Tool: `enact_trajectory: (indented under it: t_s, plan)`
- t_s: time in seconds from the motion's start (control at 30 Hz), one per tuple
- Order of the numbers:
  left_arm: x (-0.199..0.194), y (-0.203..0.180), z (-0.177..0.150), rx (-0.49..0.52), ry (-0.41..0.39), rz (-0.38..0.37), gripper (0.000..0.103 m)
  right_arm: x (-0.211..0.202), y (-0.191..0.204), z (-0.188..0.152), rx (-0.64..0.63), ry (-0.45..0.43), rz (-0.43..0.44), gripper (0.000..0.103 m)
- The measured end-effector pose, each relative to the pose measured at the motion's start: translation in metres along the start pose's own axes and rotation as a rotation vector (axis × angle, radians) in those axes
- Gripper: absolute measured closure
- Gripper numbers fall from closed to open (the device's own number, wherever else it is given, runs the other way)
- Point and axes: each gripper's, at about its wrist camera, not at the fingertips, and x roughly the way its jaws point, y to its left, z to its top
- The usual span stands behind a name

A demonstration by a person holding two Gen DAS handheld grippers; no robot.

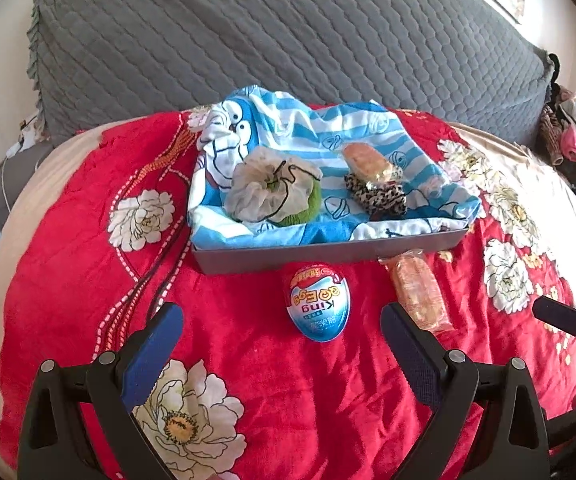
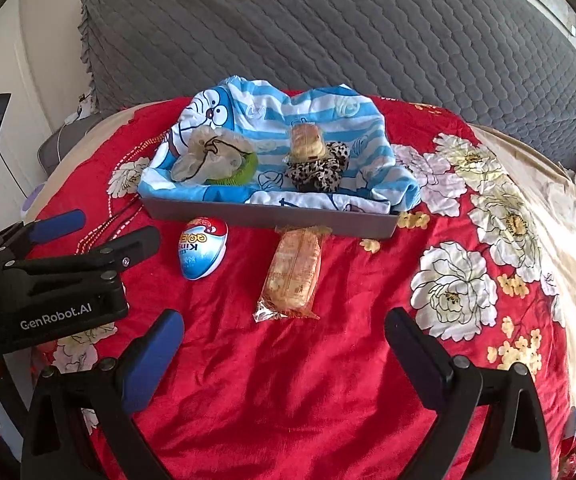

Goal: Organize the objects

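Toy egg point(image 1: 317, 305): blue, white and red foil wrap, lying on the red floral bedspread point(image 1: 248, 380), just in front of the grey tray's point(image 1: 328, 254) near wall, not touching it.
Wrapped snack cake point(image 2: 293, 274): clear packet, lying on the bedspread to the right of the egg, its far end against the tray wall.
Tray lining: blue-and-white striped cartoon cloth point(image 1: 288, 132), bunched up at the back.
Tray contents, left: white gathered pouch point(image 1: 266, 188) over a green knitted piece point(image 1: 308, 210).
Tray contents, right: leopard-print scrunchie point(image 1: 380, 196) with a second wrapped cake point(image 1: 370, 162) resting on it.
Left claw point(image 1: 282, 314): fingers spread apart, empty, egg framed between them but further ahead.
Right claw point(image 2: 284, 322): fingers apart, empty, near end of the snack cake between the tips.
Backdrop: grey quilted headboard cover point(image 1: 288, 40).
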Motion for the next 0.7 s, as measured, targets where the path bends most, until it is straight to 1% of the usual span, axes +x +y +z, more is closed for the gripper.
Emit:
enact_trajectory:
  t_s: [0.43,0.7]
  plan:
    - [0.031,0.006,-0.001,-0.005,0.034,-0.007,0.004,0.036,0.000,0.002,-0.002,0.029,-0.011,0.002]
    - [0.042,0.006,0.000,-0.004,0.047,-0.005,0.004,0.051,-0.005,0.003,0.006,0.044,-0.021,0.002]
